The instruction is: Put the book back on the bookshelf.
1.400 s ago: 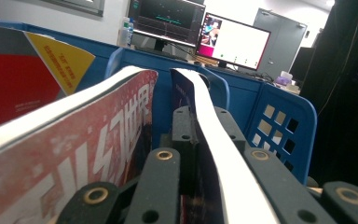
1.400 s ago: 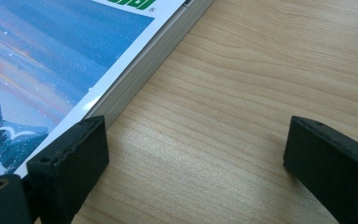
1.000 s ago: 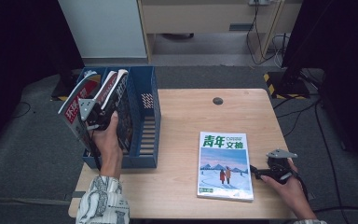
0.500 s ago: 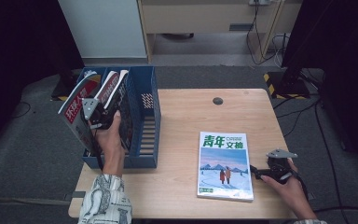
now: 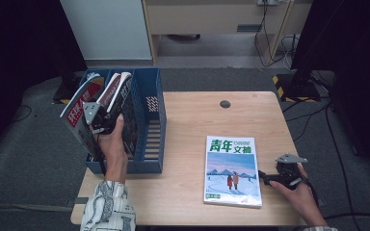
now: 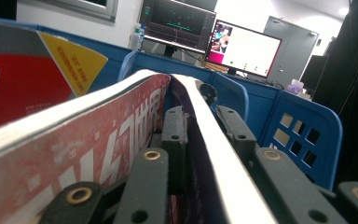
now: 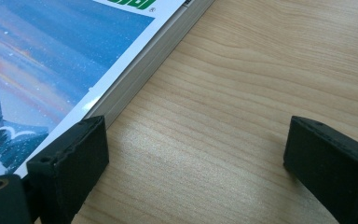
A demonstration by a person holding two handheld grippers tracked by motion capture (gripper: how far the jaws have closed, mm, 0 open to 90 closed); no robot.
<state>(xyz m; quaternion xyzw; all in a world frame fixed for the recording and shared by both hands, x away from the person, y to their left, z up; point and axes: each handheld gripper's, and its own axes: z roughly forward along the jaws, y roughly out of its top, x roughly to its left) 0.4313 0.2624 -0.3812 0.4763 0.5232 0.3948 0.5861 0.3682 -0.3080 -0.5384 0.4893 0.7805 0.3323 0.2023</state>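
In the blue file rack [image 5: 151, 120] a magazine with a red and white cover [image 5: 113, 89] stands tilted. My left gripper [image 5: 107, 113] reaches into the rack, and its jaws have just been opening. In the left gripper view the jaws [image 6: 204, 126] straddle that magazine's white edge [image 6: 193, 100], with a dark gap at one pad. A blue magazine with a green title [image 5: 231, 168] lies flat on the table. My right gripper [image 5: 264, 178] rests open at its right edge. In the right gripper view [image 7: 198, 149] only bare wood lies between the jaws, and one jaw sits against the magazine's edge [image 7: 135, 84].
A second red magazine [image 5: 79, 110] leans in the rack's left slot, and it also appears at the left of the left gripper view [image 6: 18, 88]. The rack's right slots [image 6: 298, 121] stand beside the held one. A dark round grommet [image 5: 225, 104] is set into the wooden table [image 5: 197, 120].
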